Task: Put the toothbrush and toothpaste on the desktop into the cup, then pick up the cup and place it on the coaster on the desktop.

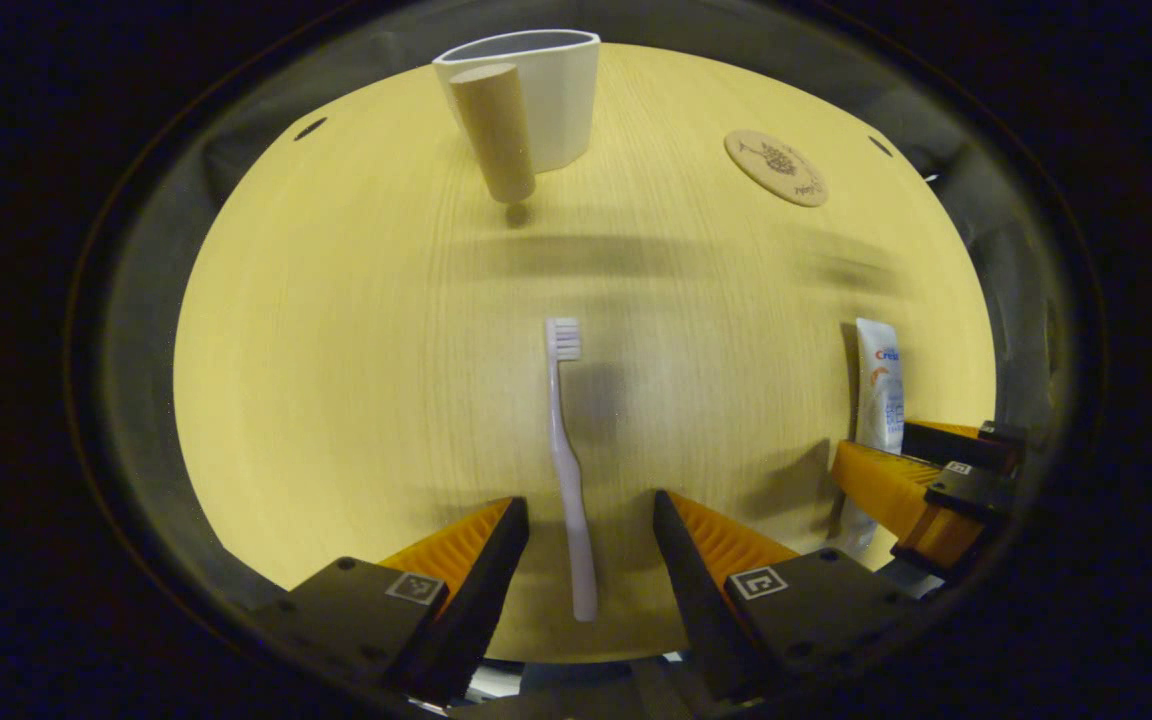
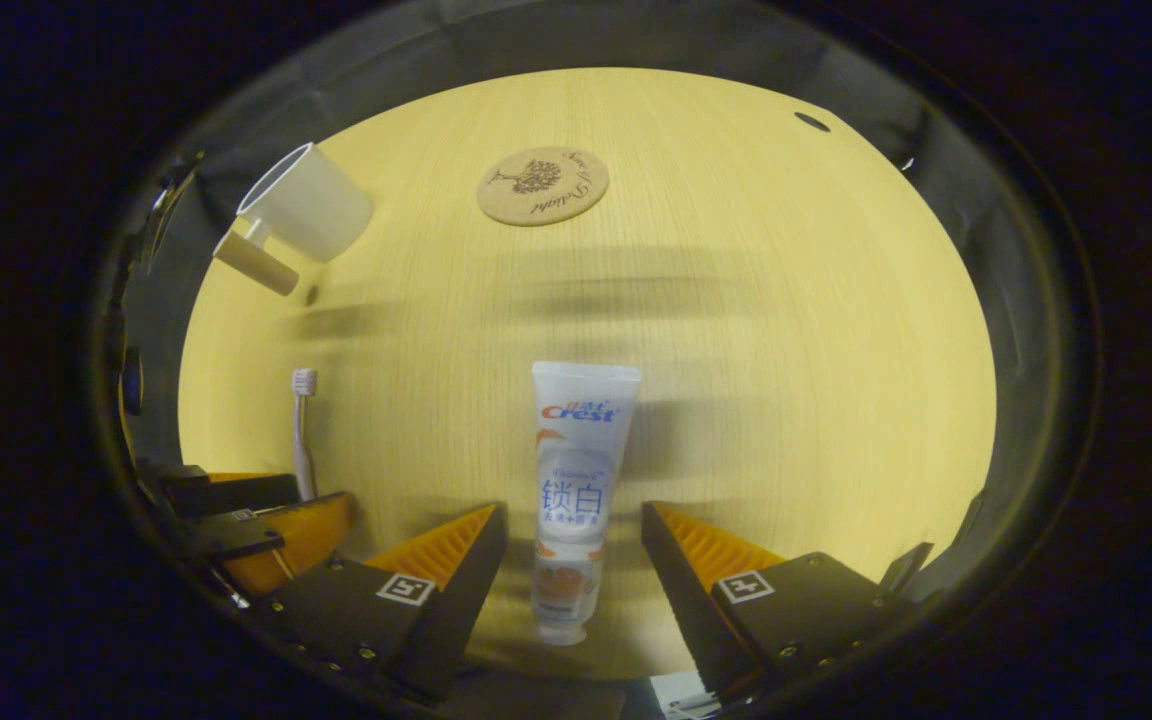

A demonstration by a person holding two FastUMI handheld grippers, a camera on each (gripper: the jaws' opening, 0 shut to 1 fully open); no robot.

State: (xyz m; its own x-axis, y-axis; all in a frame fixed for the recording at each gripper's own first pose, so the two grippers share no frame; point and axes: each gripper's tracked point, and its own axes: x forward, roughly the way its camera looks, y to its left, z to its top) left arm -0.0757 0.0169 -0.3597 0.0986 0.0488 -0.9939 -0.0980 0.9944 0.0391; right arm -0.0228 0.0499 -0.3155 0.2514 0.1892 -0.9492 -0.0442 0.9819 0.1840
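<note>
Zero steps done so far, I'd say. Left gripper view: left gripper [image 1: 588, 528] is spread open around the toothbrush [image 1: 569, 460], which lies flat on the desk [image 1: 336, 350]; the cup [image 1: 536, 95] stands at the far edge, coaster [image 1: 775, 167] nearby and bare. Right gripper view: right gripper [image 2: 574, 535] gapes open astride the toothpaste [image 2: 573, 480], not pinching. Everything's left to do.

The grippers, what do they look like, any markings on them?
Each gripper, left and right, has two wedge-shaped fingers tapering forward, with ridged inner faces. They mount on dark blocky bases with visible screws. Each base carries a small square black-and-white tag. No cables or sleeves can be made out.
</note>
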